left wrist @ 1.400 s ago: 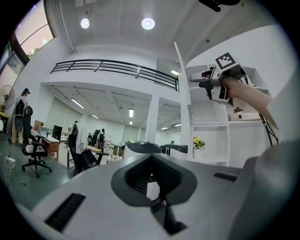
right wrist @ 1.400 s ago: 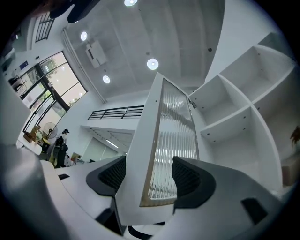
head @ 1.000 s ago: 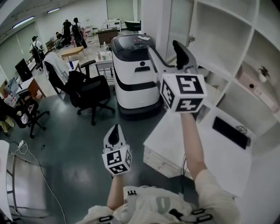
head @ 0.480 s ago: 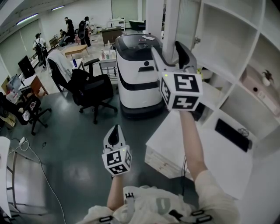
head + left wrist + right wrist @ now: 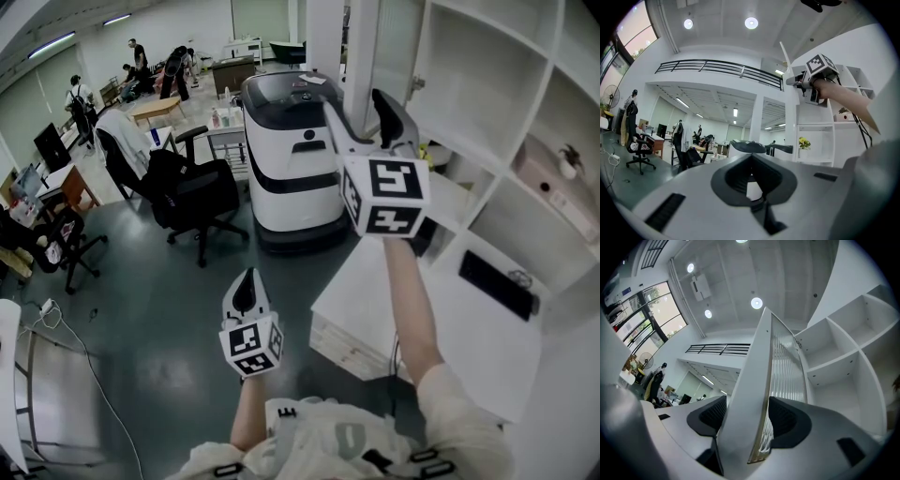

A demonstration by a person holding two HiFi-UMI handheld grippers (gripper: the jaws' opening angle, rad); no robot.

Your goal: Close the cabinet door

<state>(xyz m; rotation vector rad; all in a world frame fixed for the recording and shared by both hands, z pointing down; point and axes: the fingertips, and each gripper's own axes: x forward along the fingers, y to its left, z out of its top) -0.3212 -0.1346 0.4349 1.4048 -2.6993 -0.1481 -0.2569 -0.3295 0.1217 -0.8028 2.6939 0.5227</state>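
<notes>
While the right gripper (image 5: pixel 747 420) has its jaws closed onto the cabinet door (image 5: pixel 760 376), one pad on the plain white face at left and the other on the ribbed glass face at right, the left gripper (image 5: pixel 751 182) has its jaws together with nothing between them. Right gripper view: the door runs up and away from the jaws as a thin edge, with open white compartments of the shelf unit (image 5: pixel 843 352) to its right. Head view: the right gripper (image 5: pixel 356 103) is raised on an outstretched arm at the door (image 5: pixel 361 47), which stands open and edge-on, well out from the shelf unit (image 5: pixel 553 70) at right. The left gripper (image 5: pixel 246 286) is held low and near the body, over the grey floor (image 5: pixel 159 309), well apart from the door. Below the right arm lies a white table (image 5: pixel 422 319) with a flat black item (image 5: pixel 495 284) on it. A pink box (image 5: pixel 548 183) sits in one shelf compartment. Just left of the door stands a white-and-black machine (image 5: pixel 286 150); further left is a black office chair (image 5: pixel 192 197). At far left, several people (image 5: pixel 75 98) stand among desks.
</notes>
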